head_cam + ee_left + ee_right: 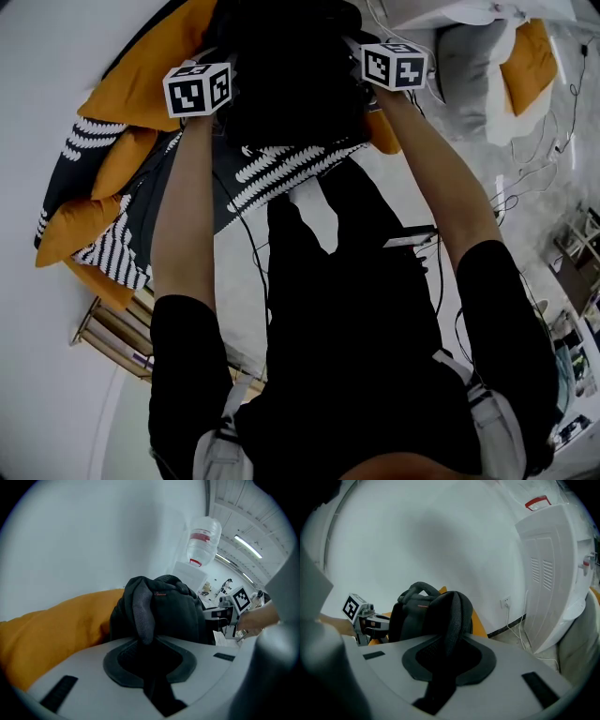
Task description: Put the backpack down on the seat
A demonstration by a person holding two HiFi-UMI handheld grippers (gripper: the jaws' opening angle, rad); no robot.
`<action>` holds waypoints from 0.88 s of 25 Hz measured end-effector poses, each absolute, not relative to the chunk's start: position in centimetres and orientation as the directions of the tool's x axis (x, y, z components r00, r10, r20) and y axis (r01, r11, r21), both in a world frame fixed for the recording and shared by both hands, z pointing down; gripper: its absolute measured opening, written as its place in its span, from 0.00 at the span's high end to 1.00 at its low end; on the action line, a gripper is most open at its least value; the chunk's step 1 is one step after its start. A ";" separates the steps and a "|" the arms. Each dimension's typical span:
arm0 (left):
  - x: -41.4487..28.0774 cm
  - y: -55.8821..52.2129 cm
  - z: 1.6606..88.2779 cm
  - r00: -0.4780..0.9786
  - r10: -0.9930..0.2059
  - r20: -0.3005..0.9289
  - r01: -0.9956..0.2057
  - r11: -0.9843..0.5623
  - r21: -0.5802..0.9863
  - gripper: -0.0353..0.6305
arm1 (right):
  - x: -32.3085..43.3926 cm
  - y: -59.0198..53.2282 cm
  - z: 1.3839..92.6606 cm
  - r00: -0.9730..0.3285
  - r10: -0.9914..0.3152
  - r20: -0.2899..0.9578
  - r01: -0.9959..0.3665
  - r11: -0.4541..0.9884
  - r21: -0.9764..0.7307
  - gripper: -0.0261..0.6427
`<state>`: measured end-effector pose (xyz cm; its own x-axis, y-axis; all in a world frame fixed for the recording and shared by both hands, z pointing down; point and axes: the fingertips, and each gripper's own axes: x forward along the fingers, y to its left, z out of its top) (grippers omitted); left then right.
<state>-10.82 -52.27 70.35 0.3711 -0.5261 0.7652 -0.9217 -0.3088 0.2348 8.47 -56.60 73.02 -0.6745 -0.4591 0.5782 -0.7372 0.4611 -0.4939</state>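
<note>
Black backpack [291, 75] at seat's far edge, against orange cushion [56, 625], above striped blanket [281, 169]. Left gripper [149, 653] and right gripper [447, 658] each clamp a shoulder strap [452, 616]. White wall [440, 541], water-cooler bottle [202, 541], floor cables [520, 625].

Even, bright indoor light (ceiling strips [247, 546] glowing); strong fisheye, dark vignette corners, near foreground soft.
</note>
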 end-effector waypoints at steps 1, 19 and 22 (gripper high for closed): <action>-10.8 -52.0 70.5 0.369 -0.520 0.771 -0.922 -0.307 0.234 0.87 | 8.6 -56.4 73.1 -0.674 -0.456 0.581 -0.737 0.461 -0.494 0.86; -11.1 -44.4 69.0 0.382 -0.519 0.765 -0.918 -0.306 0.251 0.65 | 11.3 -48.6 70.4 -0.674 -0.431 0.600 -0.734 0.486 -0.475 0.71; -10.5 -42.5 67.5 0.406 -0.545 0.734 -0.910 -0.315 0.269 0.70 | 12.5 -46.4 69.0 -0.668 -0.453 0.591 -0.742 0.475 -0.474 0.71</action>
